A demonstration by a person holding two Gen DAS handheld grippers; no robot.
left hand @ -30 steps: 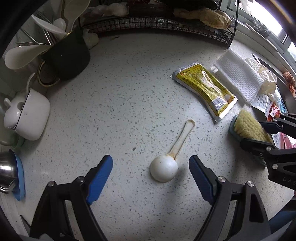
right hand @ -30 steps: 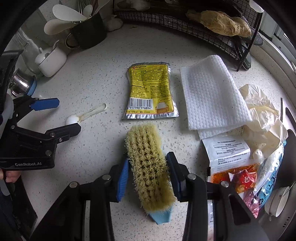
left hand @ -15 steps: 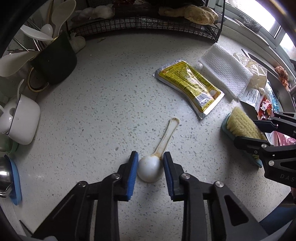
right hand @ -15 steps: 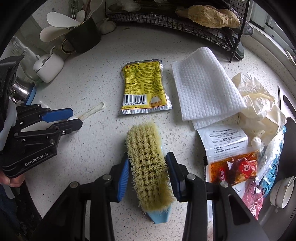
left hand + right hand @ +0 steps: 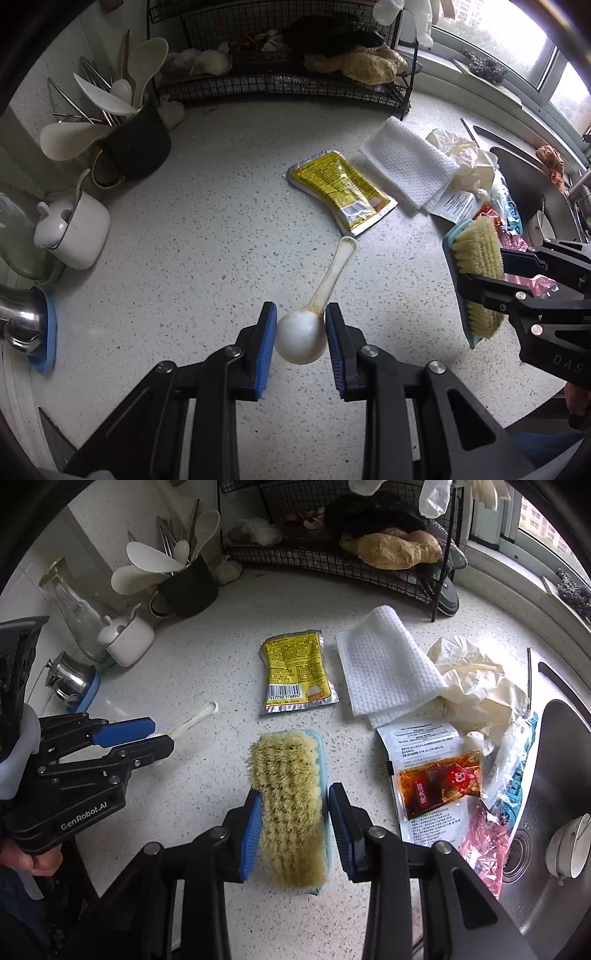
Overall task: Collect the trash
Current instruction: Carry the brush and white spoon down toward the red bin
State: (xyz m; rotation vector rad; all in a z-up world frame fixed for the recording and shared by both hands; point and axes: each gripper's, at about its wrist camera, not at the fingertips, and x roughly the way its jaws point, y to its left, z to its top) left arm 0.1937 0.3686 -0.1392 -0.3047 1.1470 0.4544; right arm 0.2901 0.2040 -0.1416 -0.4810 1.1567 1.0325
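Observation:
My left gripper (image 5: 301, 317) is shut on the bowl of a stained white plastic spoon (image 5: 301, 338) and holds it above the speckled counter (image 5: 207, 229); its handle (image 5: 194, 718) shows in the right wrist view. My right gripper (image 5: 291, 794) is shut on a scrubbing brush (image 5: 291, 797) with pale bristles and a blue back, lifted off the counter; the brush also shows in the left wrist view (image 5: 476, 273). A yellow food packet (image 5: 295, 672), a sauce sachet (image 5: 439, 782) and other wrappers (image 5: 480, 845) lie on the counter.
A white cloth (image 5: 384, 668) and crumpled gloves (image 5: 480, 686) lie right of the packet. A sink (image 5: 554, 812) is at far right. A black utensil cup (image 5: 133, 144), white pot (image 5: 79, 230), metal pot (image 5: 18, 325) stand left. A wire rack (image 5: 280, 74) stands behind.
My left gripper closed on the spoon's bowl and lifted it. My right gripper lifted the brush off the counter. Both views have pulled back and up.

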